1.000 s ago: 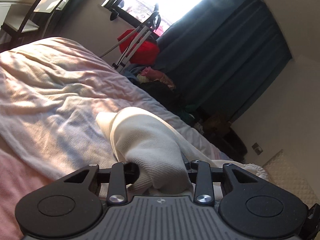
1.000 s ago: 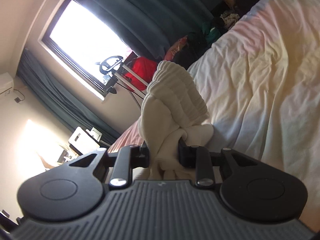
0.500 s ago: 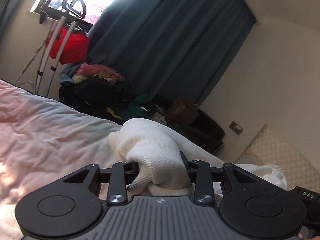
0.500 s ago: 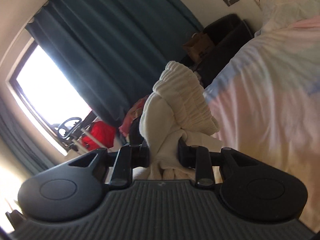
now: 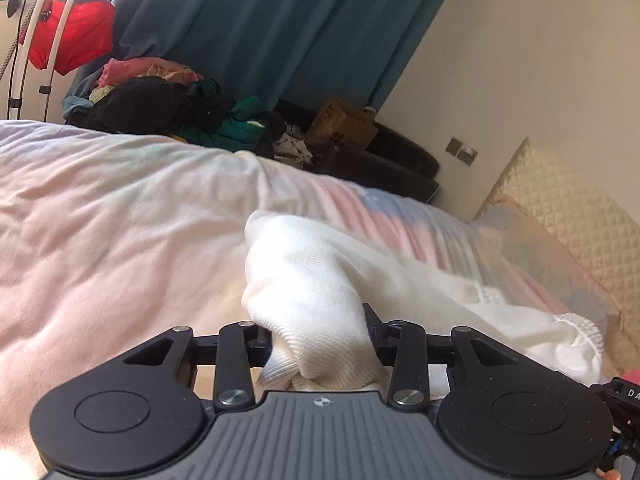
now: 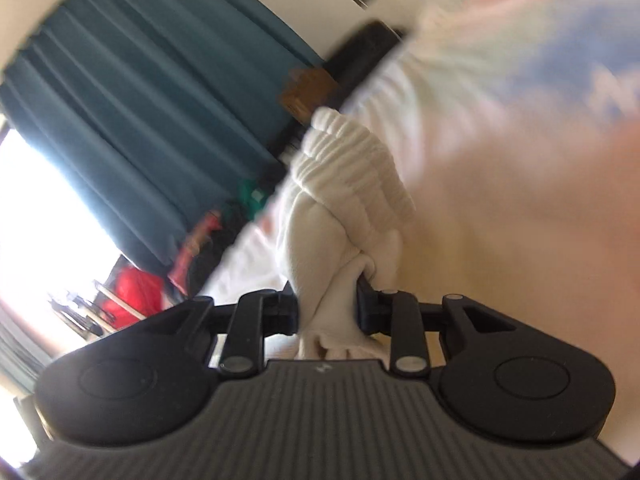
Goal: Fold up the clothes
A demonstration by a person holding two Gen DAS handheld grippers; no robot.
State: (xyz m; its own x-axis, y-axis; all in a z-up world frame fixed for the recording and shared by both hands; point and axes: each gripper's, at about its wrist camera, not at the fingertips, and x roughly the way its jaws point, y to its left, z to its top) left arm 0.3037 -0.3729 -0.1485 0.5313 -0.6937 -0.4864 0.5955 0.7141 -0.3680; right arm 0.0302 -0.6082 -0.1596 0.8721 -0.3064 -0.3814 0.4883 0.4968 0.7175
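Both grippers, left [image 5: 318, 338] and right [image 6: 327, 307], still clench the white garment [image 5: 320, 280], now swung toward the headboard [image 5: 568, 208].

— Where is the garment [image 5: 316, 280] sitting for you?

— I'm seeing it lying on the bed [image 5: 100, 220], trailing right toward the headboard [image 5: 580, 216]; my left tongs [image 5: 318, 332] are clamping one end.

— And behind?

— A clothes pile [image 5: 160, 104] is lying beyond the bed's far edge, before the curtain [image 5: 280, 28]. My right tongs [image 6: 328, 308] are gripping a bunched end [image 6: 348, 184] above the bed.
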